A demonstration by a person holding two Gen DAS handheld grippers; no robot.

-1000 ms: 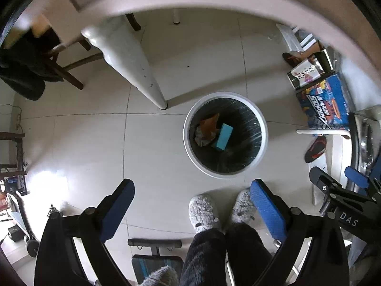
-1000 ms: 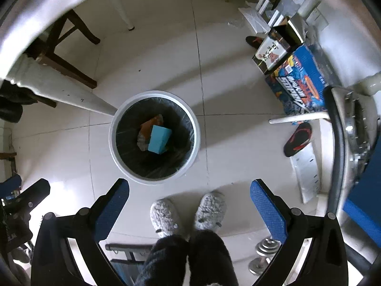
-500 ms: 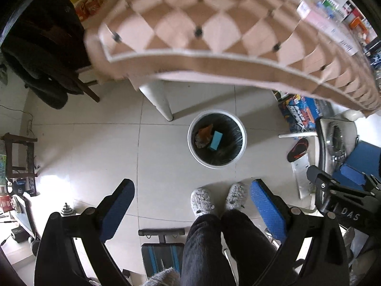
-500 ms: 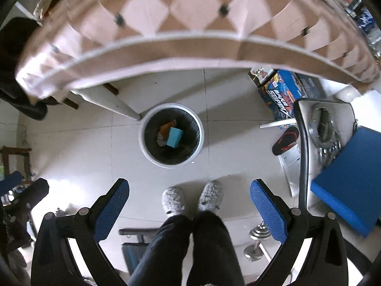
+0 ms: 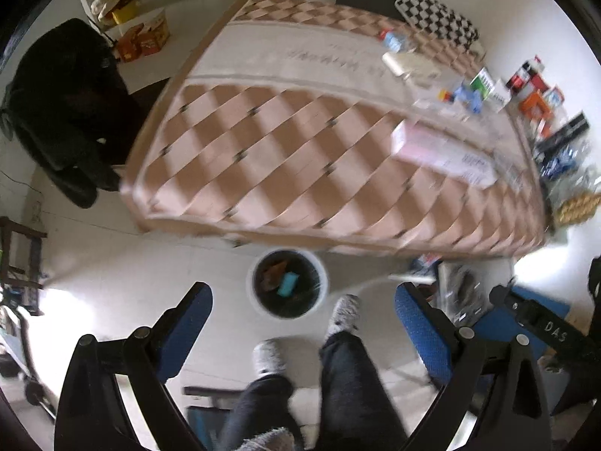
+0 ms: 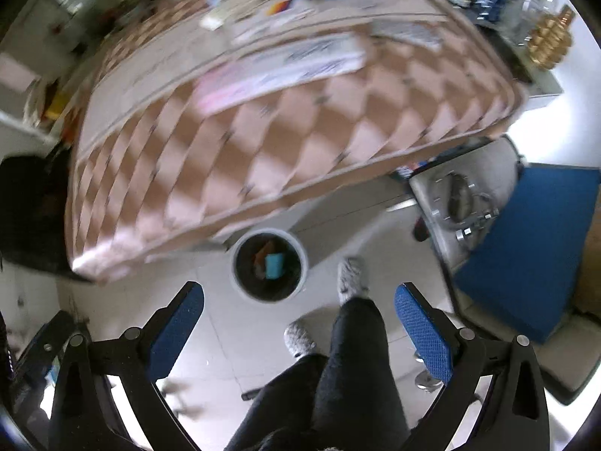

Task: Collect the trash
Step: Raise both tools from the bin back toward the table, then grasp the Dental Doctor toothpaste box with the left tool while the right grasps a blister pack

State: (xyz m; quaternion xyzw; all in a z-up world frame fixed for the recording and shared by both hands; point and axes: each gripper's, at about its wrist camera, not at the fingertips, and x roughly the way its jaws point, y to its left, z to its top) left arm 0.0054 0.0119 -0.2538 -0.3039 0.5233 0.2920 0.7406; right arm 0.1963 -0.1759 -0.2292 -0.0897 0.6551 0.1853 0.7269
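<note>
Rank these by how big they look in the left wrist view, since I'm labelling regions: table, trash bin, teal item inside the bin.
1. table, by far the largest.
2. trash bin, on the floor at the table's edge.
3. teal item, inside the bin.
Apparent size only; fisheye distorts.

bins: 1 [image 5: 287, 287] | items inside: 2 (one blue [image 5: 287, 284]) | slippers: 2 [image 5: 343, 312]

Lived-in home room, tiled floor [image 5: 124, 263], checkered tablecloth [image 5: 300, 165] over cluttered table, lined waste bin [image 5: 287, 288], slippered feet [image 5: 343, 314].
</note>
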